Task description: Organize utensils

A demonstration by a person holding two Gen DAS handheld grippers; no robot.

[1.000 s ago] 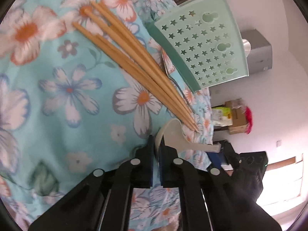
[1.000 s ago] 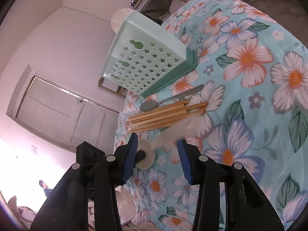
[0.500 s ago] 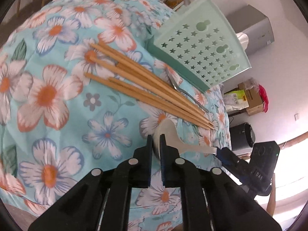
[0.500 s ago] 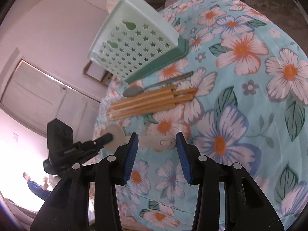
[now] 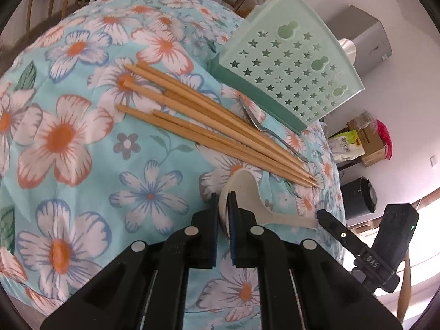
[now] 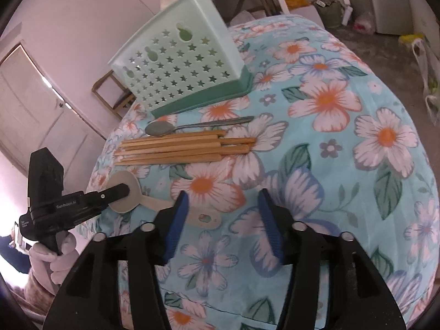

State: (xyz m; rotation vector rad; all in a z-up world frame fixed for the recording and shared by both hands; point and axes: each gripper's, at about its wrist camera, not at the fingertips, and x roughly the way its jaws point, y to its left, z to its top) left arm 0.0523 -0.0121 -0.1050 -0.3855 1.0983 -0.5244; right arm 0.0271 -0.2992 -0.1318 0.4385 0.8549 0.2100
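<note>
My left gripper (image 5: 223,202) is shut on the bowl of a cream rice paddle (image 5: 247,195); the paddle also shows in the right wrist view (image 6: 129,192), with its handle end (image 6: 205,218) between the open fingers of my right gripper (image 6: 222,214). Several wooden chopsticks (image 5: 214,129) (image 6: 181,148) lie side by side on the floral cloth. A metal spoon (image 5: 258,122) (image 6: 176,128) lies between them and a mint-green star-holed utensil basket (image 5: 288,66) (image 6: 181,63) that is tipped on its side.
The table is covered by a turquoise floral cloth (image 6: 343,143). Its edge drops off close to both grippers. A grey appliance (image 5: 363,38) and boxes (image 5: 360,140) stand beyond the table. A door (image 6: 33,104) is at the left.
Both grippers pulled back and up from the table, so more of the cloth shows. The paddle stayed in my left gripper. My right gripper stayed open around the handle end.
</note>
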